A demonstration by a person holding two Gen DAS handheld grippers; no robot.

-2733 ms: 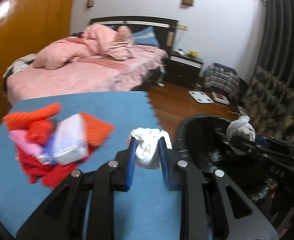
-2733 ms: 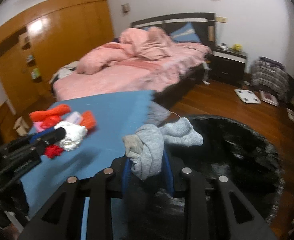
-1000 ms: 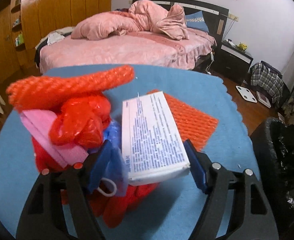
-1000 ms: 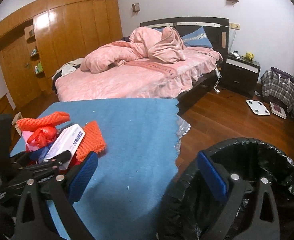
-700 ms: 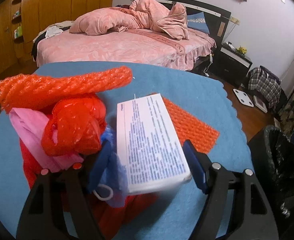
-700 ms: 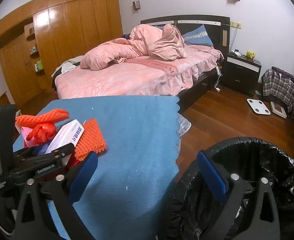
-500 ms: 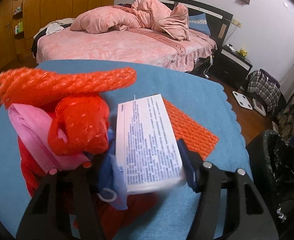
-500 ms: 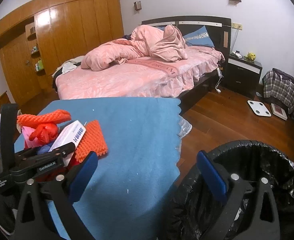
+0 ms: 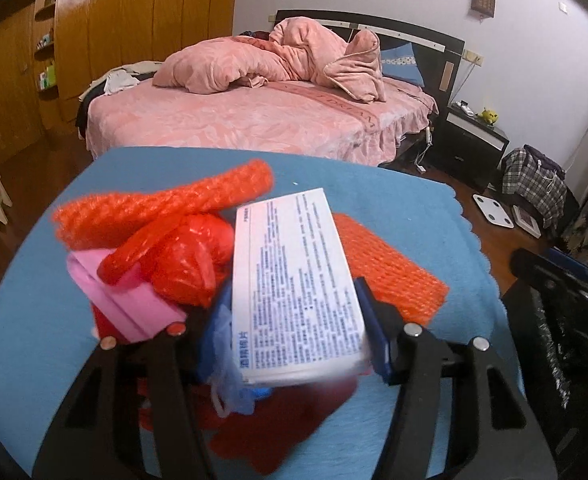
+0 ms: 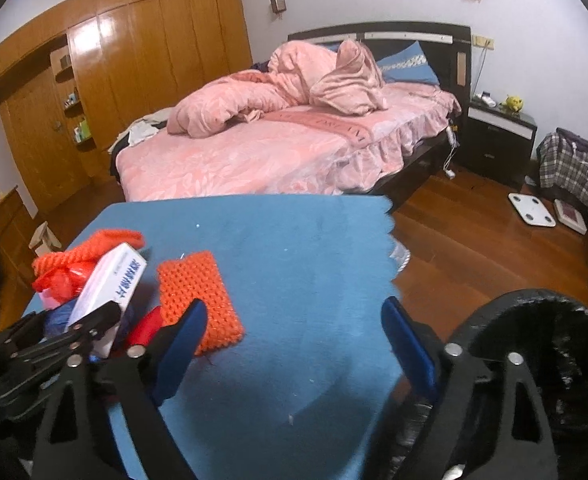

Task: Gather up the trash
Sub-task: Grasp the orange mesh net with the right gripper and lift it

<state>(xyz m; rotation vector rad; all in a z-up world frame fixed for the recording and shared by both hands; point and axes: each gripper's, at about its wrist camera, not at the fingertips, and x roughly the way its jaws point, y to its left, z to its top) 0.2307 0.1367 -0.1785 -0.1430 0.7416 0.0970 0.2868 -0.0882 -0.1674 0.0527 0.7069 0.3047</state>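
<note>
Your left gripper (image 9: 290, 320) clamps a white printed cardboard box (image 9: 294, 292) together with a crumpled blue plastic scrap (image 9: 222, 344), its jaws having just closed in on them above the blue-cloth desk (image 9: 374, 184). Around the box lie a rolled orange foam net (image 9: 162, 204), a red plastic bag (image 9: 190, 260) and a pink packet (image 9: 122, 300). Your right gripper (image 10: 290, 340) hangs over the desk with jaws apart and nothing between them, having just narrowed, beside a flat orange foam mesh pad (image 10: 198, 292). The black-lined trash bin (image 10: 534, 360) stands at the desk's right edge.
</note>
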